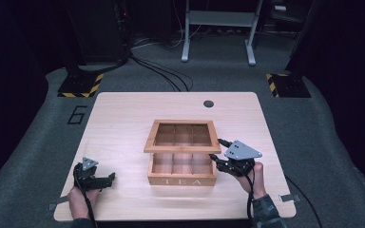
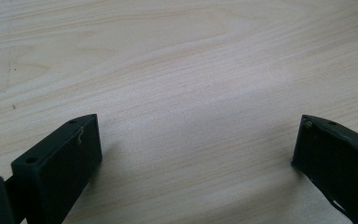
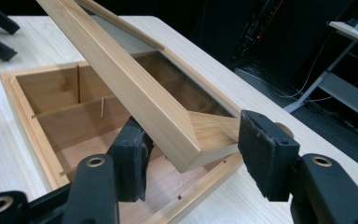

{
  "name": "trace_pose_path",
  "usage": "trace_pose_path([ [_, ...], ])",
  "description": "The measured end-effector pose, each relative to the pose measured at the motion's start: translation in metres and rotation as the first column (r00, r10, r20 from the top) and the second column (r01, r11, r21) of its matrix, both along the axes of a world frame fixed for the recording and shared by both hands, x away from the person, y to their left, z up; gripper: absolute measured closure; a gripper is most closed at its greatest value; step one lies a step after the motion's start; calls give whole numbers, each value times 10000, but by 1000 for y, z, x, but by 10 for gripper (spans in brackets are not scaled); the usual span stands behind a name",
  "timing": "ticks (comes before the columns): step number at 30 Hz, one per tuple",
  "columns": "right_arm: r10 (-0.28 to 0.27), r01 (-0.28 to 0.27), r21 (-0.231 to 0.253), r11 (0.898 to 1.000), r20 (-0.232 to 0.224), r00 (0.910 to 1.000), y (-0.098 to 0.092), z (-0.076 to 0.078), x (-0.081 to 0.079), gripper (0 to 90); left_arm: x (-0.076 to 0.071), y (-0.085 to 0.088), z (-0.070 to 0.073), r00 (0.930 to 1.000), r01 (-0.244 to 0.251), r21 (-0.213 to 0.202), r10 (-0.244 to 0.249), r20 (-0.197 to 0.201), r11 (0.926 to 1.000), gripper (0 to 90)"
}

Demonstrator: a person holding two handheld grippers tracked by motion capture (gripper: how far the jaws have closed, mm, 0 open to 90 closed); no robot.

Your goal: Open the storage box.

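A wooden tea box (image 1: pixel 182 176) marked TEA stands in the middle of the table, its several compartments bare. Its glass-paned lid (image 1: pixel 180 135) is tilted up, hinged at the far side. My right gripper (image 1: pixel 217 159) is at the lid's front right corner. In the right gripper view the lid's corner (image 3: pixel 168 121) sits between the pads of my right gripper (image 3: pixel 196 133), which press on it. My left gripper (image 1: pixel 105 179) rests near the table's front left, open. In the left gripper view my left gripper (image 2: pixel 196 149) has only bare wood between its wide-apart jaws.
The light wooden table (image 1: pixel 123 118) has a round cable hole (image 1: pixel 208 103) at the back. Behind it on the grey floor are a white desk frame (image 1: pixel 218 28), cables and two stands with yellow-black bases (image 1: pixel 81 85).
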State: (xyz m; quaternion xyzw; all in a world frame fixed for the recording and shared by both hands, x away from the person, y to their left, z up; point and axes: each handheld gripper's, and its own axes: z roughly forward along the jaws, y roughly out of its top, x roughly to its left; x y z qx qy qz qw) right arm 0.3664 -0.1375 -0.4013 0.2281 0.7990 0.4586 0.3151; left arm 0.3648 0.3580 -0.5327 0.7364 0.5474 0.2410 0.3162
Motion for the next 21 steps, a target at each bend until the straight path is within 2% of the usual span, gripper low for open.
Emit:
trace_pose_path([
  [8, 133, -133, -31, 9999, 13, 9999, 0, 13, 8, 470, 0, 0, 0, 10000, -14, -36, 14, 12, 10000, 9],
  [10, 240, -238, -164, 9996, 163, 9996, 0, 16, 11, 475, 0, 0, 0, 10000, -18, -35, 18, 9, 10000, 10],
  [21, 456, -452, -190, 9988, 203, 9988, 4, 22, 23, 510, 0, 0, 0, 10000, -17, -27, 17, 12, 10000, 10],
])
